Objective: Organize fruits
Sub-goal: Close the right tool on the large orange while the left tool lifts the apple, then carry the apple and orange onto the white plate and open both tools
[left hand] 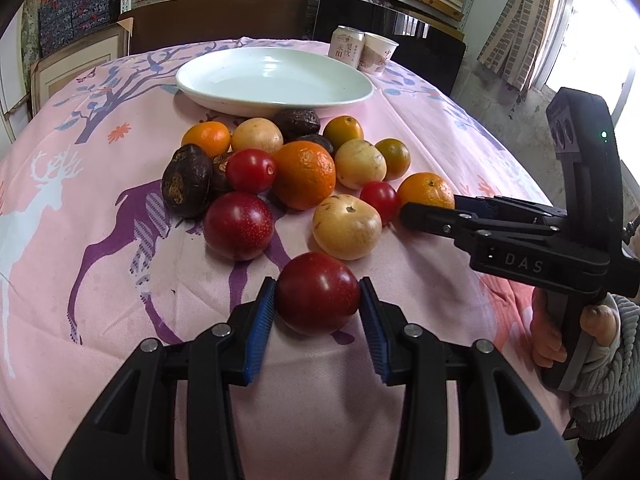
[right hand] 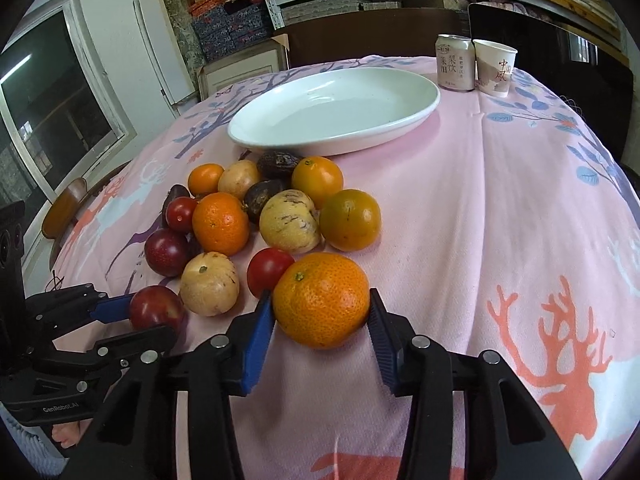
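A pile of fruit lies on the pink cloth in front of an empty white plate [left hand: 276, 80] [right hand: 336, 116]. My left gripper [left hand: 318, 300] is shut on a dark red plum [left hand: 318, 292], the nearest fruit of the pile; the plum also shows in the right wrist view [right hand: 156, 308]. My right gripper [right hand: 320, 312] is shut on an orange mandarin [right hand: 320, 300] at the right end of the pile, also seen in the left wrist view [left hand: 426, 192]. The pile holds another plum [left hand: 238, 226], yellow speckled fruits [left hand: 346, 226], red tomatoes [left hand: 250, 170], mandarins [left hand: 304, 174] and dark passion fruits [left hand: 186, 180].
A drink can [right hand: 454, 62] and a paper cup [right hand: 494, 68] stand behind the plate at the far right. The cloth-covered table [right hand: 500, 200] curves off at its edges. Shelves and a dark chair stand behind it.
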A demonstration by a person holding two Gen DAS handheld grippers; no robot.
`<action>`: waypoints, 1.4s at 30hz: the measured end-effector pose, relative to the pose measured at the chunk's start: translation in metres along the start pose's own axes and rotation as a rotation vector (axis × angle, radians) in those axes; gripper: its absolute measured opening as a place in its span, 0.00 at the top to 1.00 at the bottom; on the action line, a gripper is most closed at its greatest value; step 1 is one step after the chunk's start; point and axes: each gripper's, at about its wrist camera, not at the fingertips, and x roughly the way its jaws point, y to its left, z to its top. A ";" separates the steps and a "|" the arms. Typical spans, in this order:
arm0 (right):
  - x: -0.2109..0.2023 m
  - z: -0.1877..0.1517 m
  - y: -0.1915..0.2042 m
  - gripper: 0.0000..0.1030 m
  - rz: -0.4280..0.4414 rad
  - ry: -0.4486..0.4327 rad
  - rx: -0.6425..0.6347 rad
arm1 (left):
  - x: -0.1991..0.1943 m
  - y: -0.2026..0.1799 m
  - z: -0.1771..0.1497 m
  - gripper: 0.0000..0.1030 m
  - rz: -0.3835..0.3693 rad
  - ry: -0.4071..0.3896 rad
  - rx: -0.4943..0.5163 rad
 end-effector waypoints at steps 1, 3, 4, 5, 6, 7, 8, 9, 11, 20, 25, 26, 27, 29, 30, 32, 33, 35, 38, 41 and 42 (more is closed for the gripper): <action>-0.001 0.000 -0.001 0.55 0.002 -0.002 0.004 | -0.001 0.000 0.001 0.60 0.001 -0.004 -0.001; -0.004 0.000 -0.003 0.55 -0.010 -0.017 0.017 | -0.007 -0.001 0.001 0.60 0.017 -0.034 0.004; -0.008 0.000 -0.005 0.55 -0.014 -0.031 0.029 | -0.011 -0.003 0.001 0.60 0.029 -0.052 0.012; -0.014 0.000 -0.008 0.55 -0.017 -0.049 0.047 | -0.014 -0.005 0.003 0.60 0.046 -0.068 0.022; -0.019 0.000 -0.011 0.55 -0.019 -0.064 0.063 | -0.018 -0.006 0.004 0.60 0.051 -0.075 0.024; -0.024 0.000 -0.013 0.55 -0.021 -0.077 0.078 | -0.021 -0.005 0.007 0.60 0.050 -0.080 0.022; -0.029 0.002 -0.017 0.55 -0.021 -0.088 0.094 | -0.025 -0.003 0.012 0.60 0.049 -0.085 0.015; -0.034 0.006 -0.019 0.55 -0.019 -0.097 0.107 | -0.028 -0.001 0.018 0.60 0.053 -0.092 0.010; -0.042 0.019 -0.024 0.55 -0.017 -0.119 0.128 | -0.035 0.003 0.034 0.60 0.073 -0.120 0.011; -0.008 0.114 -0.030 0.55 0.010 -0.187 0.218 | -0.009 0.027 0.144 0.60 0.101 -0.164 -0.029; 0.041 0.142 -0.038 0.55 0.002 -0.157 0.250 | 0.044 0.051 0.186 0.60 0.089 -0.115 -0.088; 0.049 0.143 -0.039 0.55 -0.003 -0.146 0.245 | 0.056 0.054 0.192 0.60 0.086 -0.100 -0.093; 0.054 0.143 -0.040 0.55 -0.009 -0.134 0.234 | 0.065 0.055 0.195 0.60 0.083 -0.088 -0.092; 0.059 0.144 -0.042 0.55 -0.024 -0.123 0.214 | 0.081 0.057 0.197 0.60 0.075 -0.072 -0.095; 0.060 0.145 -0.044 0.55 -0.029 -0.123 0.214 | 0.088 0.058 0.198 0.60 0.066 -0.063 -0.097; 0.065 0.147 -0.047 0.55 -0.027 -0.114 0.211 | 0.099 0.056 0.197 0.60 0.055 -0.035 -0.078; 0.069 0.147 -0.047 0.55 -0.033 -0.107 0.205 | 0.104 0.056 0.196 0.60 0.056 -0.024 -0.069; 0.076 0.146 -0.047 0.54 -0.056 -0.102 0.191 | 0.112 0.058 0.194 0.60 0.044 0.004 -0.070; 0.072 0.144 -0.044 0.49 -0.072 -0.129 0.178 | 0.111 0.067 0.195 0.59 0.012 -0.001 -0.116; 0.056 0.144 -0.044 0.39 -0.075 -0.191 0.182 | 0.104 0.072 0.195 0.42 0.018 -0.022 -0.142; 0.050 0.144 -0.044 0.39 -0.069 -0.209 0.186 | 0.099 0.073 0.195 0.40 0.018 -0.037 -0.152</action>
